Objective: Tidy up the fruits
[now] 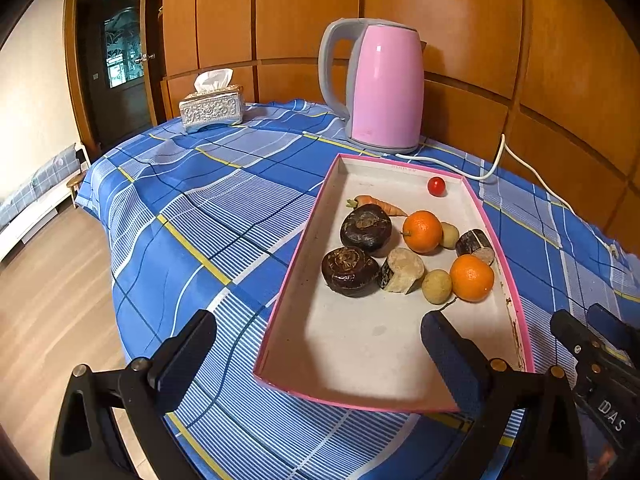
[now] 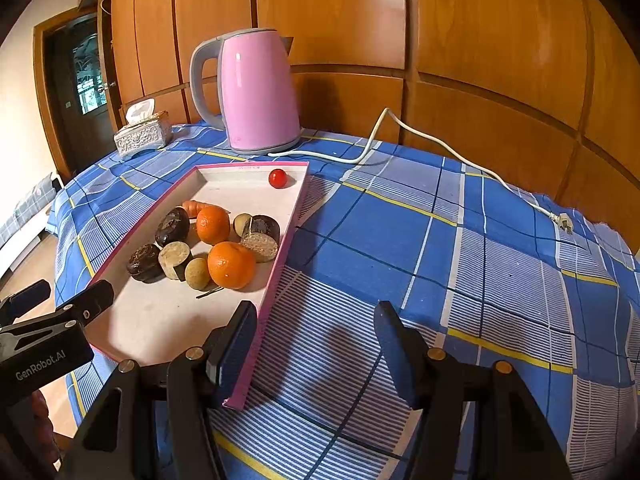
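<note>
A pink-rimmed tray (image 1: pixel 288 280) (image 2: pixel 276 280) lies on the blue checked tablecloth. In it are two oranges (image 1: pixel 421 231) (image 1: pixel 472 278), dark water chestnuts (image 1: pixel 366 227), cut pieces (image 1: pixel 402 270), small tan fruits (image 1: pixel 437 286), a small carrot (image 1: pixel 378 205) and a cherry tomato (image 1: pixel 436 186) (image 2: pixel 277 178). My left gripper (image 1: pixel 320 344) is open and empty over the tray's near left corner. My right gripper (image 2: pixel 316 340) is open and empty, straddling the tray's near right rim. The oranges also show in the right wrist view (image 2: pixel 232 265) (image 2: pixel 213 225).
A pink electric kettle (image 1: pixel 384 88) (image 2: pixel 256 92) stands behind the tray, its white cord (image 2: pixel 440 144) trailing right across the cloth. A silver tissue box (image 1: pixel 212 106) (image 2: pixel 142 136) sits at the far left. The table edge drops to wooden floor on the left.
</note>
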The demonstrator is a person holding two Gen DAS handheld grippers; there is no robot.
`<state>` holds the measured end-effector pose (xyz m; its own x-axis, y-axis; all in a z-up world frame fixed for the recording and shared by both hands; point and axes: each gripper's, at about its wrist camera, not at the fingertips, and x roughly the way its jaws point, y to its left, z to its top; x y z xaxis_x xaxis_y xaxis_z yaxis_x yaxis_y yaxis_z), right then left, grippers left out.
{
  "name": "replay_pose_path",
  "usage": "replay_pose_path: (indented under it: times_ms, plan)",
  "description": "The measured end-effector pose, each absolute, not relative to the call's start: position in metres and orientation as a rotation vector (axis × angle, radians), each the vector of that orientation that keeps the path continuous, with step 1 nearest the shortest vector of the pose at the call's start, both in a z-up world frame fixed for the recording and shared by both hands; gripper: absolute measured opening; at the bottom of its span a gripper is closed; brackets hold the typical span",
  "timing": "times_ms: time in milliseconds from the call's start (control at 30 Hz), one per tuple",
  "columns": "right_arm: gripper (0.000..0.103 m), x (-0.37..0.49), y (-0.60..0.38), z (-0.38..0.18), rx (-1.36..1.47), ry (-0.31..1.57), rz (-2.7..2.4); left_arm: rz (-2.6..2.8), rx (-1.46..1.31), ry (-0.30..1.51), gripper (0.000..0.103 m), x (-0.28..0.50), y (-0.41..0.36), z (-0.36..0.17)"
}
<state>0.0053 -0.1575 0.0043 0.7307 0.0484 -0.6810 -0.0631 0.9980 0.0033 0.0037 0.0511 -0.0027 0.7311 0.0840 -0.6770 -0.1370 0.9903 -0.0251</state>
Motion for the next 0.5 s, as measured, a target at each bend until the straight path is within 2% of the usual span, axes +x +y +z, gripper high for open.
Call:
replay_pose_path:
  times_ms: [500]
  plan:
    - [0.062, 0.0064, -0.1615, 0.0030, -0.014, 0.755, 0.054, 0.096, -0.088, 0.733, 0.103, 0.0042, 0.0502, -0.0008]
